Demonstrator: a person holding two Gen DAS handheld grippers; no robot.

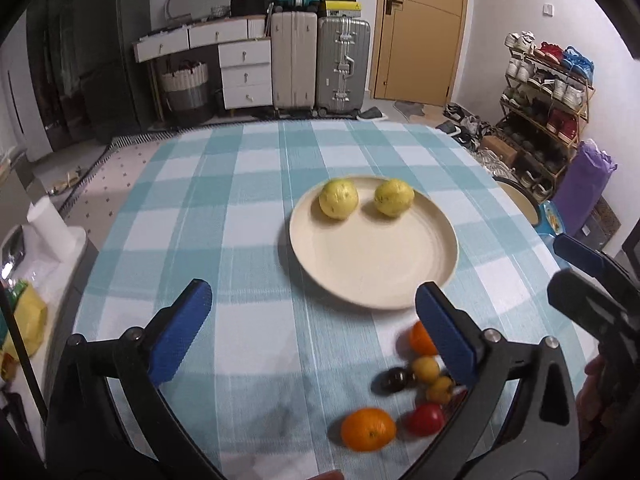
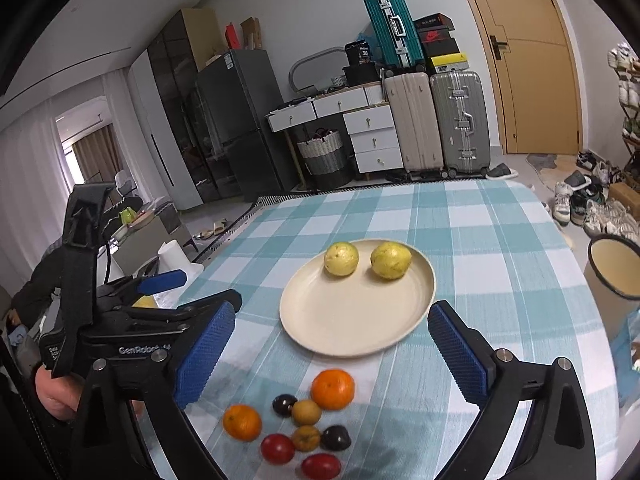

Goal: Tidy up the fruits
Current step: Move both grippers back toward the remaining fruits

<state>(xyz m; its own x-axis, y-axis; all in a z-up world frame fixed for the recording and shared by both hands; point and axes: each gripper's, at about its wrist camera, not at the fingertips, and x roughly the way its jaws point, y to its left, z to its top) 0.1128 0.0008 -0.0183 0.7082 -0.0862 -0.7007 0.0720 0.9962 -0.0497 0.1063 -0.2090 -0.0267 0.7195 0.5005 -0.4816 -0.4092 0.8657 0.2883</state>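
Note:
A cream plate [image 1: 372,264] [image 2: 352,320] sits mid-table and carries two yellow-green fruits [image 1: 338,199] [image 2: 341,258] at its far rim. Near the front edge lies a loose cluster: two oranges [image 2: 333,389] [image 1: 368,429], red fruits [image 2: 277,448] [image 1: 425,419], dark plums [image 2: 284,405] [image 1: 394,380] and small yellow fruits [image 2: 306,412] [image 1: 425,369]. My left gripper [image 1: 312,332] is open over bare cloth left of the cluster, nothing between its blue pads. My right gripper [image 2: 332,356] is open above the cluster, empty. The left gripper [image 2: 160,284] also shows at the left of the right wrist view.
The table wears a blue-and-white checked cloth [image 1: 240,184]. A cream bucket [image 2: 616,268] stands off the table's right edge. A white paper roll [image 1: 48,224] stands to the left. Suitcases [image 1: 320,64], drawers, a shoe rack and a door line the far wall.

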